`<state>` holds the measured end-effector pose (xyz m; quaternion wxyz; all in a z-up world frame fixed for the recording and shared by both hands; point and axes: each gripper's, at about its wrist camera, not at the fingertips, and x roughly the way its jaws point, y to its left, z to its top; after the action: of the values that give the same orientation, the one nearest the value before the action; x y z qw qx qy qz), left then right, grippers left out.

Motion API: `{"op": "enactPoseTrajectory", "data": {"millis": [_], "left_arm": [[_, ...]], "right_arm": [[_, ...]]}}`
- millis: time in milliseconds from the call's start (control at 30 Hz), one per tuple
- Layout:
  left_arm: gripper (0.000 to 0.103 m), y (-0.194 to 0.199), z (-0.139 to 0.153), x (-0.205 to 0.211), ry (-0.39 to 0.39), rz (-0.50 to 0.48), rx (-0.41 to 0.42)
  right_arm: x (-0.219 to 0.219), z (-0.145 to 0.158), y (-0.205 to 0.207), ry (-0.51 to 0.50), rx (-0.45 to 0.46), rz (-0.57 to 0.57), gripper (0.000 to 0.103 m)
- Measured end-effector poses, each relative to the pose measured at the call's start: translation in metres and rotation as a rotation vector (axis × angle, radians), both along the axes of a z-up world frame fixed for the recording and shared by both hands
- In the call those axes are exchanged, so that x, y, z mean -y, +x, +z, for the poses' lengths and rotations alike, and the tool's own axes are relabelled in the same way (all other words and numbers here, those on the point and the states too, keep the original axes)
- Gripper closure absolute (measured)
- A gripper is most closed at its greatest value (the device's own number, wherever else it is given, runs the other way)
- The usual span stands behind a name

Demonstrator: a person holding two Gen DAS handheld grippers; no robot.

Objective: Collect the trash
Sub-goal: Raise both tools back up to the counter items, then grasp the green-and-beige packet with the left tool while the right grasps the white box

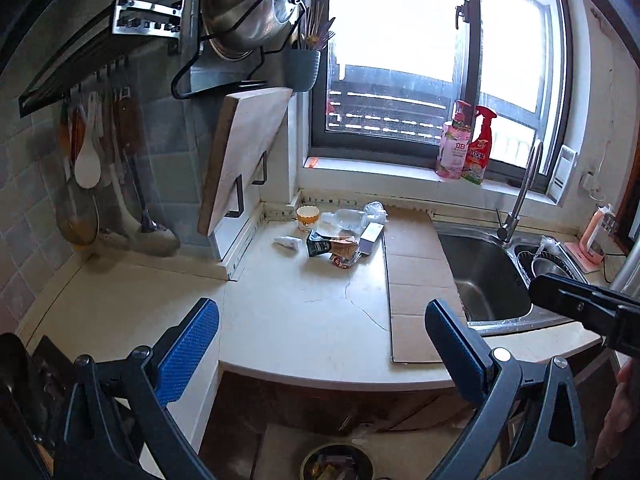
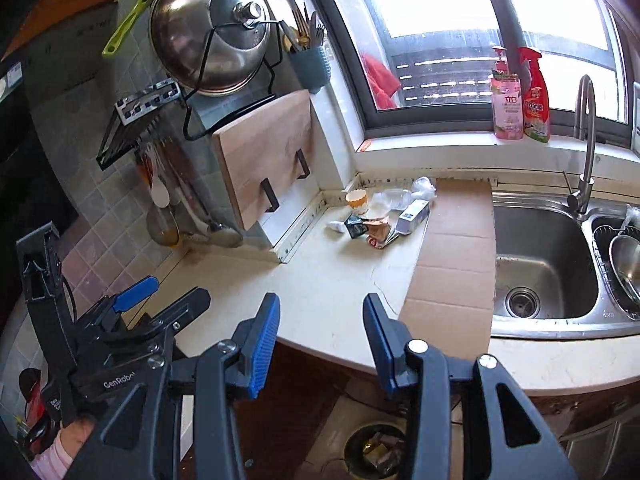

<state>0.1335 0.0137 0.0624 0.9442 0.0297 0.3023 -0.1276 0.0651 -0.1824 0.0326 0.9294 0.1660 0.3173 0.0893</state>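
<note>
Countertop [image 1: 304, 312] with trash pile [image 1: 340, 236] (both grippers agape).

trash bin [image 1: 337, 465] cut off below, its contents [image 2: 380, 454] too small to tell

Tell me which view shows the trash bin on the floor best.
The right wrist view: the round olive trash bin shows its rim and the wrappers inside, framed between the claw arms. In the left wrist view the same bin is cut by the bottom edge.

The desk [image 1: 312, 320] is being viewed from above its front edge by both wrist cameras, facing the window [image 1: 400, 60]. The sink [image 2: 540, 264] and back-corner litter are being shared by both views.
</note>
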Motion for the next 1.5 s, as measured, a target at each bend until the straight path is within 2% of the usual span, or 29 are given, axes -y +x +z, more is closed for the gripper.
{"op": "enactPoseTrajectory", "data": {"millis": [100, 200, 367, 467, 733, 1033, 1267, 1500], "left_arm": [[0.001, 0.025, 0.000, 0.014, 0.012, -0.010, -0.028], [0.001, 0.056, -0.008, 0.030, 0.035, -0.005, -0.047], [0.001, 0.113, -0.026, 0.057, 0.050, -0.001, -0.083], [0.001, 0.153, -0.043, 0.078, 0.069, 0.003, -0.138], [0.001, 0.264, -0.082, 0.126, 0.094, 0.045, -0.283], [0.001, 0.379, -0.148, 0.118, 0.006, 0.247, -0.483], [0.002, 0.427, -0.202, 0.120, -0.023, 0.359, -0.597], [0.002, 0.446, -0.236, 0.122, -0.037, 0.436, -0.671]], "right_arm": [[0.019, 0.006, 0.023, 0.023, -0.003, -0.020, 0.054], [0.038, 0.008, 0.049, 0.028, 0.001, -0.024, 0.053], [0.070, -0.001, 0.102, 0.046, 0.003, 0.001, 0.053], [0.093, -0.014, 0.144, 0.064, -0.036, 0.004, 0.053], [0.144, -0.069, 0.261, 0.133, -0.211, -0.009, 0.053], [0.153, -0.148, 0.381, 0.171, -0.408, -0.037, 0.052], [0.143, -0.200, 0.434, 0.189, -0.518, -0.044, 0.052], [0.134, -0.220, 0.452, 0.202, -0.558, -0.042, 0.052]]}}
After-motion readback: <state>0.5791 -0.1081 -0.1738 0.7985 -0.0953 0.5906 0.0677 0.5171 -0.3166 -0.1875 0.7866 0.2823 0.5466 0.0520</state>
